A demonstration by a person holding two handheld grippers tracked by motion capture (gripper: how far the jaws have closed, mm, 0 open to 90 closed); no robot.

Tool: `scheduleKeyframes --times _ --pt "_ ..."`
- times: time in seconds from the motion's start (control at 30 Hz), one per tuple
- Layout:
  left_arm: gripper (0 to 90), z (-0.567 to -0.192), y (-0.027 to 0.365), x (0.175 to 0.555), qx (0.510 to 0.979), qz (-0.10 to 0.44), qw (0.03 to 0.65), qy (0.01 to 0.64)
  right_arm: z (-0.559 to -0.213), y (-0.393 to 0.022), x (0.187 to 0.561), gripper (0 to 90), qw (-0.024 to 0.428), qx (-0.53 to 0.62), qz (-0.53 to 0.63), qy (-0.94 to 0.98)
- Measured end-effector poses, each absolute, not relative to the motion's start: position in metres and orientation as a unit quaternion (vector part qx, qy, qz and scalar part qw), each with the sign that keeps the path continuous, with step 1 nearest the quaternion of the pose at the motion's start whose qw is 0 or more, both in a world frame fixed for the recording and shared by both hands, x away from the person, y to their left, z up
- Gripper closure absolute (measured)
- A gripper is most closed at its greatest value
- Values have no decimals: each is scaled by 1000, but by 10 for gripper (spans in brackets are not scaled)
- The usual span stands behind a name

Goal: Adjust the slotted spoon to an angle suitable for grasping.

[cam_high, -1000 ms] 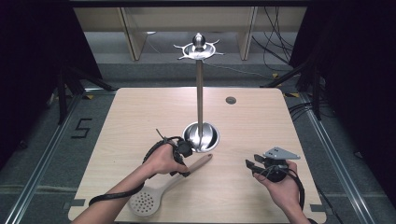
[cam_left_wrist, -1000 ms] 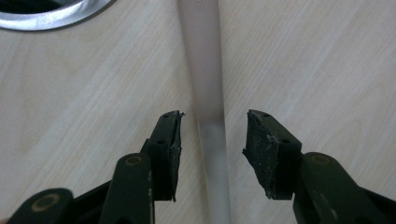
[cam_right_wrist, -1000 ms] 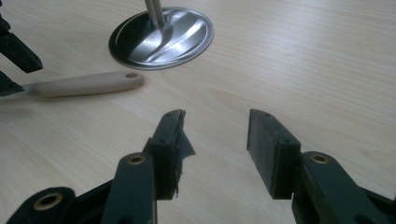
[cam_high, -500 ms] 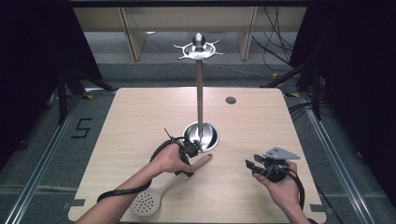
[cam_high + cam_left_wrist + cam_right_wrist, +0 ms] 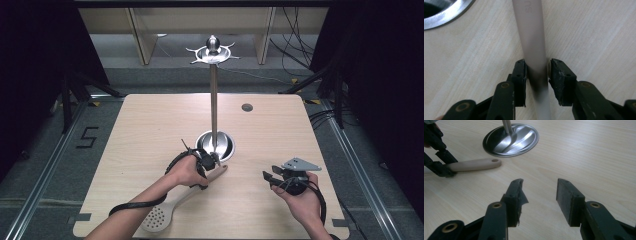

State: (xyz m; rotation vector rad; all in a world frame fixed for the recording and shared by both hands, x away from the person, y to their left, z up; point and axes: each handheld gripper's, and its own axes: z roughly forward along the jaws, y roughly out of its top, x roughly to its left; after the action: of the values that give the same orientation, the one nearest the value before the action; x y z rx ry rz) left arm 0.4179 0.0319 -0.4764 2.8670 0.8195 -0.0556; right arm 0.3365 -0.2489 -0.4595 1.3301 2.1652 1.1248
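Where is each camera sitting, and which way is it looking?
High view: above the person's side, facing forward and down on the table; both forearms, left gripper, right gripper.
Left gripper view: on the left gripper, looking down along its jaws, which have just been closing around the slotted spoon's handle.
Right gripper view: on the right gripper, looking low across the table.
Shared: all three views show the spoon's handle and the stand's steel base.

A recording lab: a pale wooden counter (image 5: pixel 280 150) on a grey floor, dark curtains (image 5: pixel 385 60) either side, loose cables (image 5: pixel 300 30) behind.
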Motion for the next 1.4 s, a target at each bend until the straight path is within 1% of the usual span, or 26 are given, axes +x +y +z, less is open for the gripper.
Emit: scheduleKeyframes --times 0.13,0.33,0.4,0.43,0.47,0.5,0.6,0.63,0.67,0.77,0.8,0.9,0.93,1.0,1.07,1.1,1.17,1.2,1.27,1.3,1.33,1.37,1.4 --pt "703 -477 31 417 960 -6 80 270 -459 -249 336 564 181 470 398 767" --pt "726 -476 33 413 957 -16 88 275 -459 -249 336 564 181 470 398 767" --pt "728 -470 37 408 956 -3 107 273 -459 -249 336 564 181 470 398 767" --pt "729 -470 37 408 956 -3 107 273 -459 -249 336 564 181 470 398 767" --pt "729 -465 42 405 952 9 132 276 -460 -251 338 564 188 459 400 771" --pt "729 -461 45 403 950 13 140 278 -460 -251 338 564 189 458 399 772" --pt "730 -451 53 401 953 22 144 265 -460 -251 338 564 189 458 399 772" --pt "730 -442 59 395 948 31 161 272 -460 -250 338 564 188 459 398 771" --pt "730 -442 59 395 948 31 161 272 -459 -250 338 564 188 460 399 771" --pt "731 -427 73 387 939 48 201 275 -459 -250 338 564 188 460 399 771" --pt "731 -427 73 387 939 48 201 275 -459 -250 338 564 188 460 399 771" --pt "731 -412 89 378 921 67 247 293 -459 -251 338 564 200 455 397 771" --pt "731 -412 89 378 921 67 247 293 -459 -251 338 564 200 455 397 771" --pt "731 -403 100 372 910 83 273 301 -459 -250 338 564 190 459 399 771" --pt "731 -400 103 370 908 86 280 300 -460 -250 339 564 190 457 404 770" --pt "732 -397 110 364 895 97 309 305 -459 -251 338 564 199 455 399 771" --pt "732 -395 114 361 892 97 318 305 -460 -251 338 564 200 456 404 767" --pt "731 -393 121 356 882 111 339 308 -460 -250 338 564 190 461 404 767" --pt "731 -391 129 352 870 123 364 310 -459 -251 338 564 201 455 397 771" --pt "731 -391 133 349 860 129 378 316 -460 -251 338 564 197 455 400 771" --pt "731 -391 133 349 860 129 378 316 -460 -250 339 564 191 457 404 769" --pt "732 -388 142 346 844 135 408 320 -460 -250 338 564 189 458 405 769" --pt "731 -387 146 344 837 138 417 327 -459 -250 338 564 192 459 399 770"
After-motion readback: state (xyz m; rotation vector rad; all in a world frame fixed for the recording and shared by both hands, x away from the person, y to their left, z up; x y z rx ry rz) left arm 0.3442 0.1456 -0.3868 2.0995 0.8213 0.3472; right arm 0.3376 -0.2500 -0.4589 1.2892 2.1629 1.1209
